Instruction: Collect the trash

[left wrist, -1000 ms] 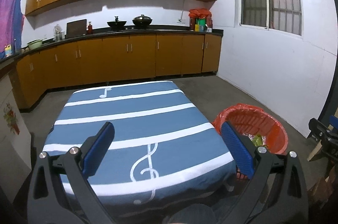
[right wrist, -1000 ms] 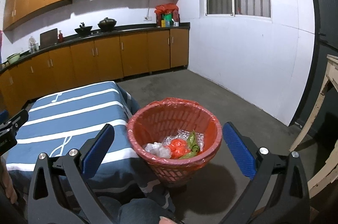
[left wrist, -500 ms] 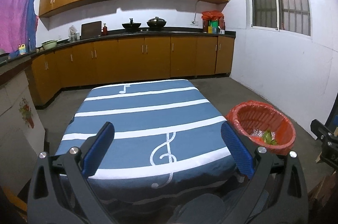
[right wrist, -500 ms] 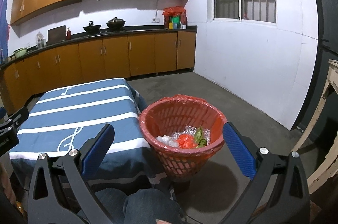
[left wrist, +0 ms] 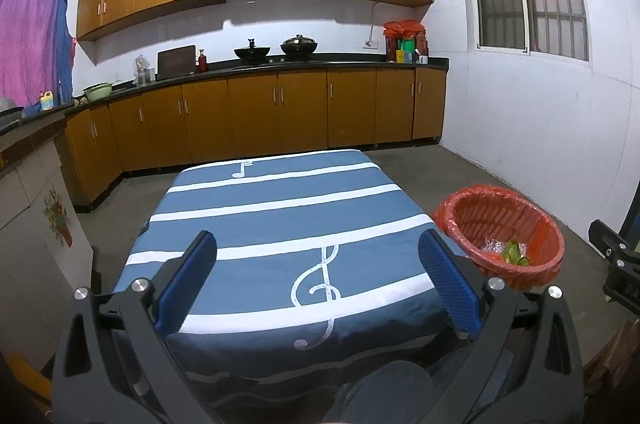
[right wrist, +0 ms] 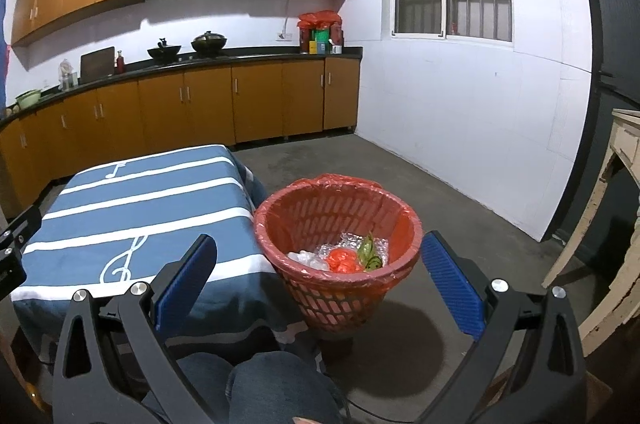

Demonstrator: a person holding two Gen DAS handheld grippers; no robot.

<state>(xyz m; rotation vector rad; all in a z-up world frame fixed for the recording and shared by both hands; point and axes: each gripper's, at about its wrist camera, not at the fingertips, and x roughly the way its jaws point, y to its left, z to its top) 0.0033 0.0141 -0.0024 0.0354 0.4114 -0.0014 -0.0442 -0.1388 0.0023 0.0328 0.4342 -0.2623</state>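
A red basket (right wrist: 320,204) lined with a red bag stands on the floor right of the table. It holds trash: clear plastic (right wrist: 308,258), a red wrapper (right wrist: 342,260) and a green wrapper (right wrist: 370,252). The basket also shows in the left wrist view (left wrist: 500,208). The table carries a blue cloth with white stripes and music notes (left wrist: 280,216); I see no trash on it. My left gripper (left wrist: 316,280) is open and empty above the table's near edge. My right gripper (right wrist: 318,280) is open and empty, just in front of the basket.
Wooden kitchen cabinets (left wrist: 280,112) and a dark counter with pans run along the back wall. A pale wooden table (right wrist: 616,224) stands at the far right. The person's knee (right wrist: 276,384) is below the right gripper. A white cupboard (left wrist: 36,224) is left of the table.
Both grippers have drawn back and risen a little, so the table and basket look farther off. The left view has swung left to face the table. Both stay open and empty.
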